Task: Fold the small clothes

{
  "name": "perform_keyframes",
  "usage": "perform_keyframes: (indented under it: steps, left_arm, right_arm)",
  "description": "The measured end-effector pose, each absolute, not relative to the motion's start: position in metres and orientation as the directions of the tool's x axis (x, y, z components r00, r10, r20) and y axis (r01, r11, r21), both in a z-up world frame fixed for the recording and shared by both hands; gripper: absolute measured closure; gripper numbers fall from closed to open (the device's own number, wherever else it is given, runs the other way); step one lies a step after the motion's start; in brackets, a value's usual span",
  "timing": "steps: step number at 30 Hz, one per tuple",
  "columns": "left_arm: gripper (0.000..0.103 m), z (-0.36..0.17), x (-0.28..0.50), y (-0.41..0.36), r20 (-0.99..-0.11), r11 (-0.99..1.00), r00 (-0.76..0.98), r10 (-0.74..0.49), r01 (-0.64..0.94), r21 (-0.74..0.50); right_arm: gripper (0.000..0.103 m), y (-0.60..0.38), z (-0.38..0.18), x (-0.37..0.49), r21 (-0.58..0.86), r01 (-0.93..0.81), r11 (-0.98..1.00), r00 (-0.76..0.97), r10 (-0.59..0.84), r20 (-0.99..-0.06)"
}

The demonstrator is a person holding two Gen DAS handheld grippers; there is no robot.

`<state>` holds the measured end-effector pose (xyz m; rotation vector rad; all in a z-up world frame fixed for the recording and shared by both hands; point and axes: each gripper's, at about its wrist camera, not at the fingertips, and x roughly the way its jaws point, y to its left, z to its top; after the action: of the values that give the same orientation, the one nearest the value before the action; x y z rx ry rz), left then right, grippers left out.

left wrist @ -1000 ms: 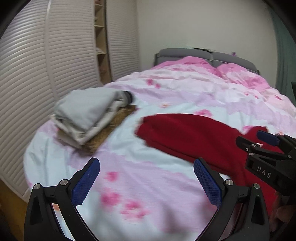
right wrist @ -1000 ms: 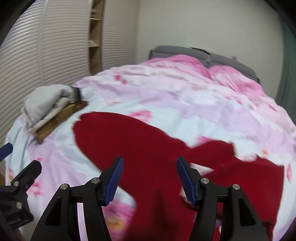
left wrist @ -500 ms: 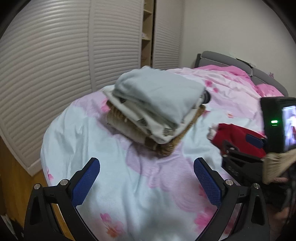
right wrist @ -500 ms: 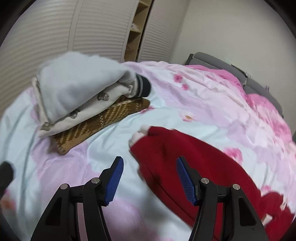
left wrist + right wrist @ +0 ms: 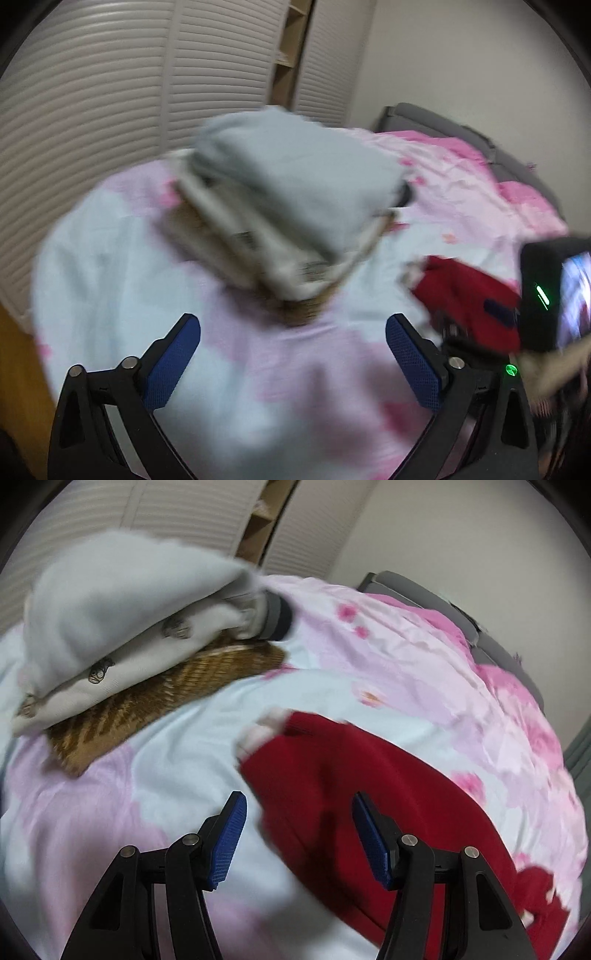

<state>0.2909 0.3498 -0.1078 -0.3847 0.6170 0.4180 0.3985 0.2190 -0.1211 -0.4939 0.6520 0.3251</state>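
A red garment (image 5: 369, 794) lies spread on the pink and pale blue floral bed cover, with a white cuff (image 5: 258, 731) at its near left end. It also shows at the right of the left wrist view (image 5: 465, 295). My right gripper (image 5: 299, 842) is open and empty, low over the red garment's left edge. My left gripper (image 5: 291, 362) is open and empty above bare cover, in front of a stack of folded clothes (image 5: 295, 199). The stack has a pale grey piece on top, a white printed one under it and a brown woven one (image 5: 147, 698) at the bottom.
The bed cover (image 5: 424, 657) runs back to a grey headboard (image 5: 413, 587). White slatted wardrobe doors (image 5: 110, 92) stand left of the bed, with an open shelf gap between them. The bed's left edge and wooden floor (image 5: 14, 350) are at the lower left. The right gripper's camera body (image 5: 546, 291) is at the right edge.
Both grippers have swung left and closer to the folded stack, which now looms larger. The right gripper has moved from the garment's middle to its left cuffed end. Both stay open.
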Motion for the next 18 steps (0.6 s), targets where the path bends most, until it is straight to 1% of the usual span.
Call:
perform_keyframes:
  steps: [1,3,4,5,9,12,15,18]
  left_arm:
    - [0.009,-0.107,0.3,0.344,-0.619,0.858,0.751,0.228,-0.456,-0.238]
    - [0.02,-0.107,0.321,0.329,-0.619,0.88,0.765,0.18,-0.406,-0.247]
    - [0.022,-0.108,0.332,0.322,-0.621,0.888,0.767,0.163,-0.388,-0.246]
    - [0.024,-0.109,0.34,0.317,-0.622,0.895,0.769,0.149,-0.373,-0.246]
    - [0.025,-0.12,0.383,0.301,-0.651,0.912,0.753,0.097,-0.328,-0.245]
    - [0.033,-0.132,0.408,0.304,-0.684,0.902,0.728,0.055,-0.329,-0.278]
    - [0.039,-0.144,0.423,0.306,-0.709,0.895,0.704,0.039,-0.339,-0.288]
    - [0.04,-0.153,0.433,0.303,-0.719,0.897,0.694,0.036,-0.34,-0.284]
  right_arm:
    - [0.043,0.202,-0.117,0.395,-0.327,-0.419,0.847,0.758,0.128,-0.639]
    - [0.043,0.166,-0.107,0.39,-0.299,-0.369,0.88,0.771,0.11,-0.627]
    - [0.043,0.152,-0.102,0.389,-0.278,-0.351,0.894,0.773,0.11,-0.625]
    - [0.042,0.139,-0.097,0.389,-0.256,-0.331,0.909,0.777,0.108,-0.621]
    - [0.042,0.097,-0.082,0.388,-0.18,-0.261,0.948,0.792,0.104,-0.601]
    - [0.042,0.085,-0.079,0.389,-0.135,-0.246,0.96,0.79,0.118,-0.601]
    - [0.042,0.08,-0.083,0.393,-0.089,-0.24,0.967,0.78,0.138,-0.61]
    - [0.042,0.076,-0.089,0.395,-0.04,-0.236,0.971,0.764,0.16,-0.624]
